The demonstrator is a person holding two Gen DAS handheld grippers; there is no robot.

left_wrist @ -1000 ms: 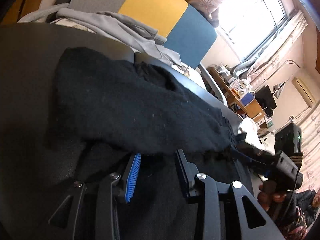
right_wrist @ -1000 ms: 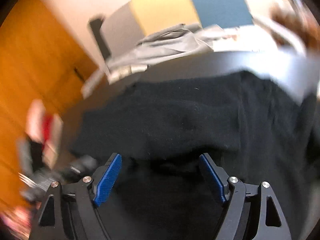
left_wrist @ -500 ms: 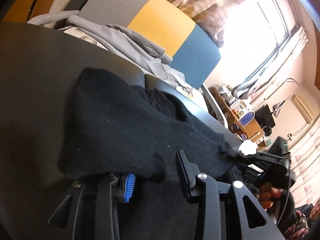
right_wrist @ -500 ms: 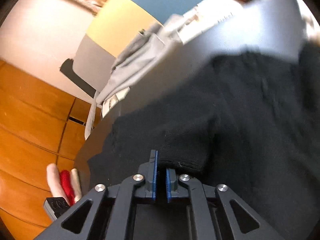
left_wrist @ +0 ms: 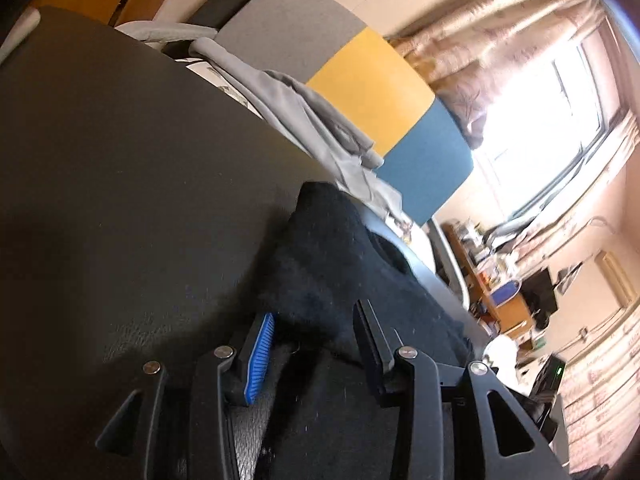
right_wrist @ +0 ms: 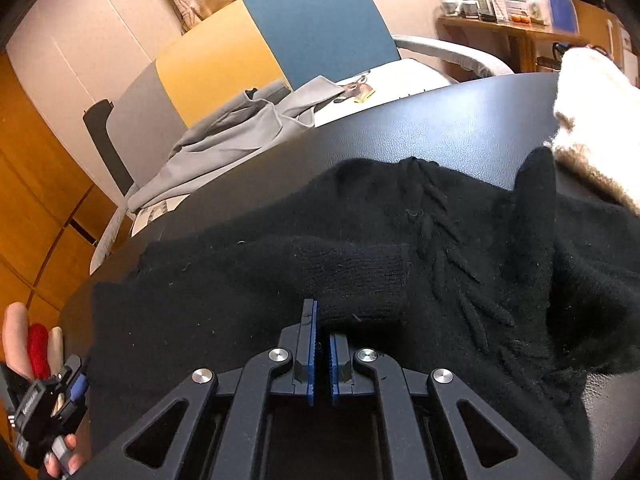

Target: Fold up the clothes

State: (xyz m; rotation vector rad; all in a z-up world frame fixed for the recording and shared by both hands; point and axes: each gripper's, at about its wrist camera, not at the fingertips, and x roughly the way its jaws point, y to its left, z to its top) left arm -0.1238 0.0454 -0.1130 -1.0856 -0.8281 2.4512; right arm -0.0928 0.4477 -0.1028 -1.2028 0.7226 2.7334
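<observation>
A black knitted sweater lies spread on a dark round table. Its ribbed sleeve cuff is folded across the body, and my right gripper is shut on the cuff's near edge. In the left wrist view a bunched fold of the same sweater sits between the jaws of my left gripper. Those jaws are opening, and most of the blue pad shows bare. A person's hand holding the left gripper shows at the lower left of the right wrist view.
A grey garment is draped over the seat of a chair with a grey, yellow and blue back behind the table. A cream knit lies at the table's right side. A cluttered wooden shelf stands at the back right.
The right jaws went from wide open to shut on the sleeve cuff. The left gripper moved along the table, and the sweater's edge now bunches between its fingers.
</observation>
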